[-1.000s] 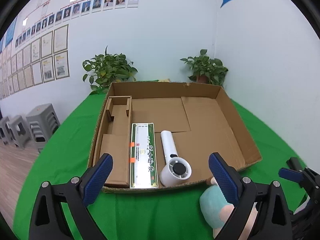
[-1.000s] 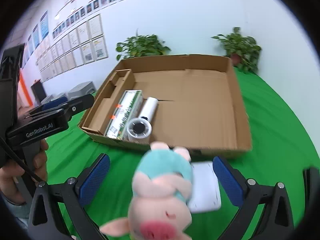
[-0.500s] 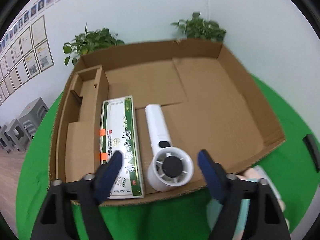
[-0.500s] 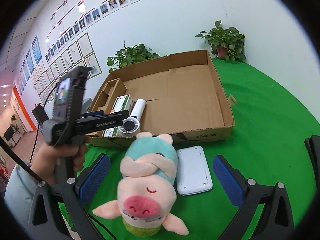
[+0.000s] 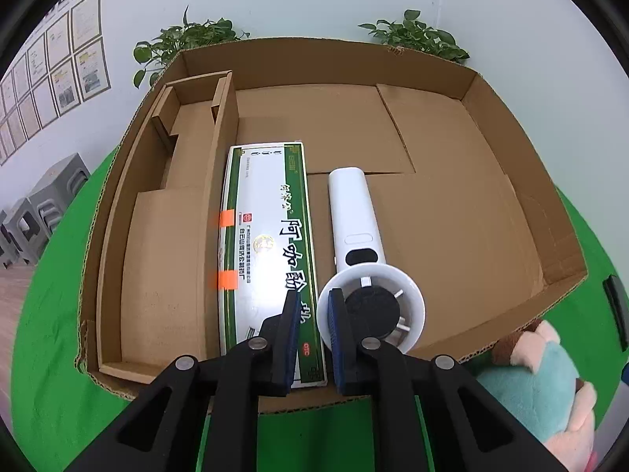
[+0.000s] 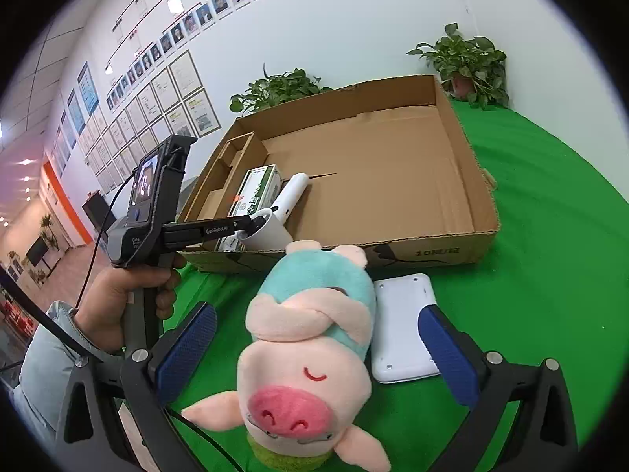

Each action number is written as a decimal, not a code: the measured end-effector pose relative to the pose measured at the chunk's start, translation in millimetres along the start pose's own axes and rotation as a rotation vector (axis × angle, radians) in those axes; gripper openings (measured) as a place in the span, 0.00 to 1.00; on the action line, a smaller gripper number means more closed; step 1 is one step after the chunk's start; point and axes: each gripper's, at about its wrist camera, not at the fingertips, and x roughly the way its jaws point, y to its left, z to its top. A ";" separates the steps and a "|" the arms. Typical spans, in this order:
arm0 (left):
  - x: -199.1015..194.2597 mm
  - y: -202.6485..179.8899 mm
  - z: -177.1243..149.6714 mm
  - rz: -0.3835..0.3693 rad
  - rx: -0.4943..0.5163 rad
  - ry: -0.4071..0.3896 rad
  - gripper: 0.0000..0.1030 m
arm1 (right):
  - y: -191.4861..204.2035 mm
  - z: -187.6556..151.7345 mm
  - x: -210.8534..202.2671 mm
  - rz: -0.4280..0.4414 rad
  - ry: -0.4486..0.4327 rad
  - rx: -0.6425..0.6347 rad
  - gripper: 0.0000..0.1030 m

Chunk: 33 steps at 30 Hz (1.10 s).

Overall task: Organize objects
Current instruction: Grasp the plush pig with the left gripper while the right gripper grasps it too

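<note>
A white handheld fan lies in the cardboard box beside a green-and-white carton. My left gripper is shut on the left rim of the fan's round head; it also shows in the right wrist view. A plush pig lies on the green cloth in front of the box, between the fingers of my open right gripper. A white flat device lies next to the pig, on its right.
The box has a cardboard insert along its left side. Two potted plants stand behind the box by the wall. Grey stools stand off the table at the left.
My left gripper moved forward over the box's front wall and closed on the fan's rim. My right gripper pulled back and up; the pig now lies between its open fingers.
</note>
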 end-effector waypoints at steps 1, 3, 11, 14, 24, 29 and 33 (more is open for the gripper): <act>1.2 -0.9 -1.6 0.012 0.008 0.003 0.12 | 2.9 -1.8 -0.2 0.006 0.006 0.001 0.99; 0.4 -4.3 -6.6 0.026 0.008 -0.007 0.12 | 7.2 -5.0 -1.8 0.010 0.012 -0.001 0.99; -2.4 -2.9 -7.6 0.016 -0.011 -0.002 0.13 | 9.8 -12.3 -9.2 -0.006 0.046 0.017 0.99; -6.1 -1.9 -6.0 0.023 -0.011 -0.005 0.16 | 13.1 -15.2 -11.5 -0.028 0.055 0.011 0.99; -88.8 -1.5 -17.3 -0.094 -0.042 -0.149 0.64 | 27.6 -36.3 -30.6 -0.007 0.092 -0.055 0.99; -117.1 -6.2 -31.6 -0.159 -0.022 -0.157 0.73 | 28.9 -49.7 -42.6 -0.014 0.101 -0.083 0.99; -124.4 -16.5 -42.6 -0.234 -0.030 -0.119 0.79 | 26.4 -58.0 -43.1 -0.023 0.118 -0.071 0.99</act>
